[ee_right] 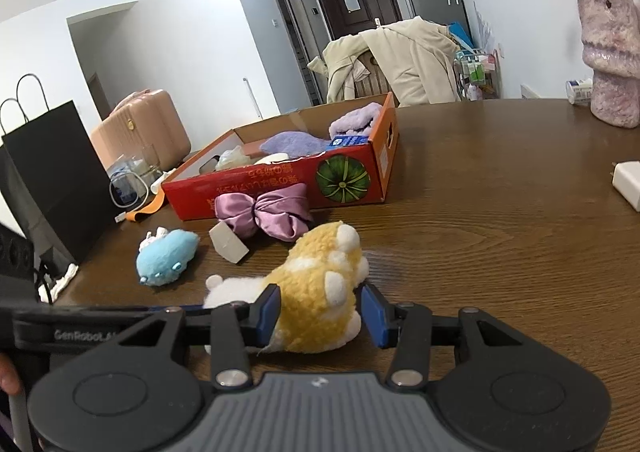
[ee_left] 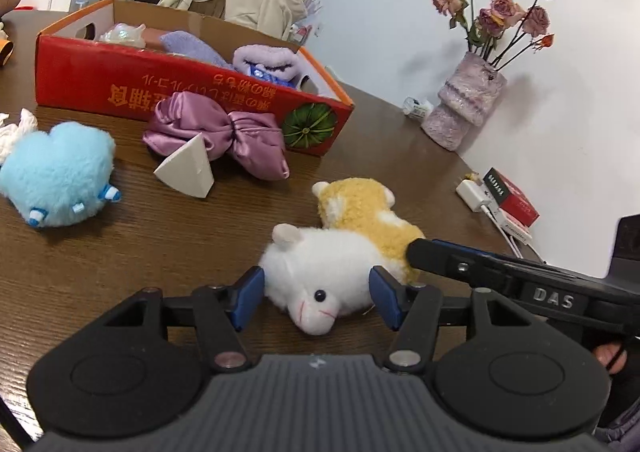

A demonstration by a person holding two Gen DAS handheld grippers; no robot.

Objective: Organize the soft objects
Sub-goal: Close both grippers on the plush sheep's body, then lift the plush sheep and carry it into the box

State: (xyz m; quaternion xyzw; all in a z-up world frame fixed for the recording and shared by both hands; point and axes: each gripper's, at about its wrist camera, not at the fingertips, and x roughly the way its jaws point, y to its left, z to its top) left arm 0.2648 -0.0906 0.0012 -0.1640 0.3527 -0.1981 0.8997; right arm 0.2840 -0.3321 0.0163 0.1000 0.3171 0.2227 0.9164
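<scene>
Lying side by side on the brown table (ee_left: 400,140): fluffy white plush (ee_left: 320,276) (pink snout, black eye) between the left gripper (ee_left: 316,298) blue pads, contact unclear; yellow-and-white plush (ee_right: 320,292) sitting between the right gripper (ee_right: 320,318) pads, left pad touching.

- The right claw (ee_right: 320,310) brackets the yellow plush toy (ee_right: 320,292) on the brown worktop (ee_right: 500,252), its blue pads against the toy's sides.
- A white plush toy (ee_right: 234,290) lies touching it on the left.
- Farther back lie a blue plush (ee_right: 166,258), a purple satin bow (ee_right: 264,214) and a red cardboard box (ee_right: 280,184) holding lilac fabrics.
</scene>
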